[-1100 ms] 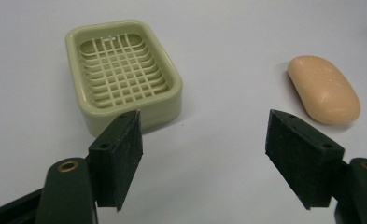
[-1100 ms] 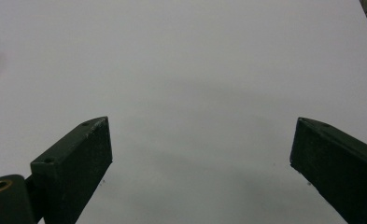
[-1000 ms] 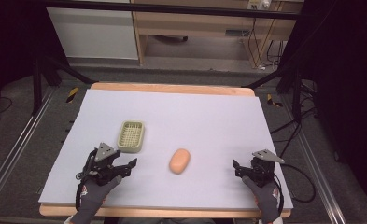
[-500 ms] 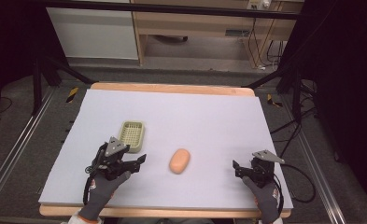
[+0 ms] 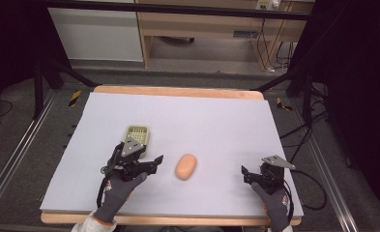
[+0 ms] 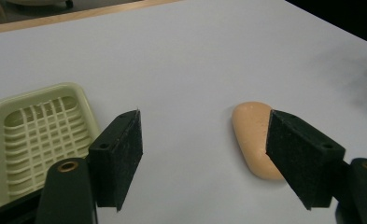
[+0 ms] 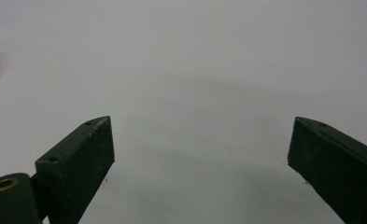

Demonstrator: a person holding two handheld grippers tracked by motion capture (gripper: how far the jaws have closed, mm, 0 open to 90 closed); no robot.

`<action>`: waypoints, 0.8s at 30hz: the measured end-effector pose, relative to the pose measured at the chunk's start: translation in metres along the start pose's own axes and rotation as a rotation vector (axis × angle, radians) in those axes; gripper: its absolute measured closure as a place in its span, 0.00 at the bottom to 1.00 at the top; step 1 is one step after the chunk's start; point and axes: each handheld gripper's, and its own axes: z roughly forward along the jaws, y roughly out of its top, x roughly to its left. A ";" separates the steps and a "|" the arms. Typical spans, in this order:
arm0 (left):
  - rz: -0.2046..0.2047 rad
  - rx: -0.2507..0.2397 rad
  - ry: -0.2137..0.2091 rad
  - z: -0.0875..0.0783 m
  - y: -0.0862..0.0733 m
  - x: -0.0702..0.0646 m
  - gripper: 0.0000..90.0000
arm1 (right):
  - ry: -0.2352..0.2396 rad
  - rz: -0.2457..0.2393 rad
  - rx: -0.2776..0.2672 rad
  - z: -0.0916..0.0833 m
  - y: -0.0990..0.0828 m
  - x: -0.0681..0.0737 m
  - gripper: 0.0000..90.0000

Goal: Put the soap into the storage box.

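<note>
Risk sits mainly with the smooth, rounded peach-orange soap bar (image 5: 186, 166), lying flat near the middle of the pale lilac desk (image 5: 216, 121): in the high view the left gripper (image 5: 151, 161) points at it from the left with its fingers spread and nothing between them, and a slanted approach could, I judge, shove the bar sideways or let it squirt out of a pinch. The pale green slotted plastic soap dish (image 5: 138, 135) lies just behind that gripper, close enough to be knocked. Against the earlier frames this gripper has moved right and farther in, toward the bar; the right gripper (image 5: 249, 175) has stayed at the near right, well apart from everything. In the left gripper view, the bar (image 6: 252, 135) is partly behind the right-hand finger, not between the two, so closing now would miss it. In the right gripper view, the fingers stand wide over bare desk.
</note>
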 end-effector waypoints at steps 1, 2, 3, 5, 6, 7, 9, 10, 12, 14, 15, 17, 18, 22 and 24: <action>0.003 0.000 -0.001 0.001 0.000 -0.001 0.30 | 0.000 -0.001 0.001 0.000 0.000 0.000 0.08; 0.008 0.004 -0.003 0.002 0.001 -0.003 0.30 | 0.000 -0.002 0.002 0.000 0.000 0.000 0.08; 0.011 0.003 -0.003 0.003 0.001 -0.003 0.30 | 0.000 -0.002 0.002 0.000 0.000 0.000 0.08; 0.019 0.012 -0.007 0.005 0.000 -0.005 0.30 | 0.002 -0.003 0.002 0.000 0.000 0.000 0.08; 0.019 0.012 -0.007 0.005 0.000 -0.005 0.30 | 0.002 -0.003 0.002 0.000 0.000 0.000 0.08; 0.022 0.019 -0.011 0.007 -0.001 -0.006 0.30 | 0.003 0.002 0.004 0.001 0.000 0.000 0.08; 0.026 0.028 -0.012 0.010 -0.001 -0.007 0.30 | 0.005 0.004 0.006 0.001 0.000 0.001 0.08; 0.026 0.028 -0.012 0.010 -0.001 -0.007 0.30 | 0.004 0.004 0.006 0.001 0.000 0.001 0.08; 0.029 0.034 -0.012 0.011 -0.001 -0.009 0.30 | 0.005 0.004 0.006 0.001 0.000 0.001 0.08; 0.035 0.043 -0.017 0.014 0.000 -0.011 0.30 | 0.005 0.003 0.006 0.001 0.000 0.001 0.08; 0.035 0.043 -0.018 0.015 0.000 -0.012 0.30 | 0.004 0.004 0.005 0.001 0.000 0.001 0.08; 0.035 0.049 -0.021 0.017 0.000 -0.013 0.30 | 0.002 0.004 0.008 0.001 0.000 0.001 0.08; 0.035 0.050 -0.024 0.018 0.001 -0.013 0.30 | 0.004 0.005 0.008 0.001 0.000 0.001 0.08; 0.036 0.052 -0.025 0.021 0.002 -0.015 0.30 | 0.013 0.002 0.011 0.001 0.000 0.001 0.08; 0.036 0.051 -0.027 0.022 0.003 -0.016 0.30 | 0.014 0.000 0.013 0.001 0.000 0.001 0.08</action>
